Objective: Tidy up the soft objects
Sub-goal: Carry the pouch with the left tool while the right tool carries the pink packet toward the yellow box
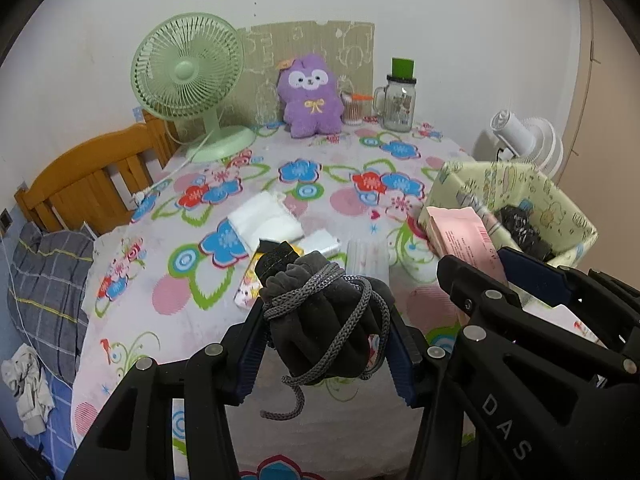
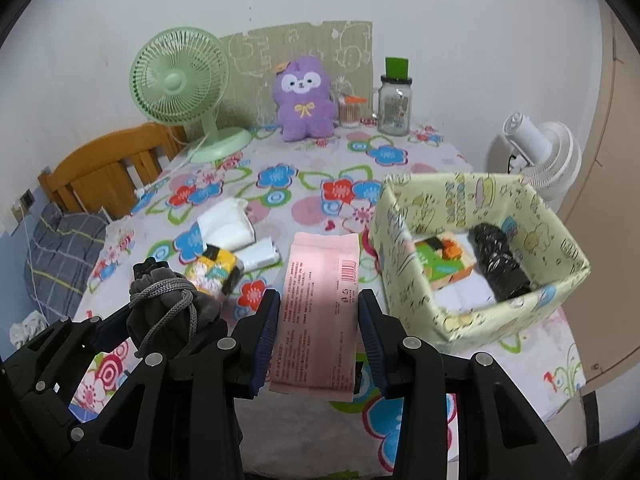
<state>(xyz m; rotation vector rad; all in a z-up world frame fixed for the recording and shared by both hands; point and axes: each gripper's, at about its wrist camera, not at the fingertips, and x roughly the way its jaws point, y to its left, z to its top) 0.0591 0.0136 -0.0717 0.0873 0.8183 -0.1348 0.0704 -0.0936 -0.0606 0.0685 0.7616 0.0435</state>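
Two grippers, each holding something soft above the flowery table.

Left gripper (image 1: pixel 324 344) pinching a dark grey drawstring pouch (image 1: pixel 326 320) between blue pads, cord wrapped round it, lifted off the cloth. Right gripper (image 2: pixel 318 344) squeezing a pink packet (image 2: pixel 320 312) on both sides, also held up. Just behind on the flowered tablecloth (image 2: pixel 280 184): a yellow patterned pack (image 2: pixel 214 270), white folded plastic bags (image 2: pixel 228 226). To the right, a pale yellow cartoon box (image 2: pixel 472 320) with a black bag (image 2: pixel 496 264) and a green pack inside. Far back: green fan (image 2: pixel 176 80), purple plush toy (image 2: pixel 304 98), glass jar mug (image 2: pixel 394 110).
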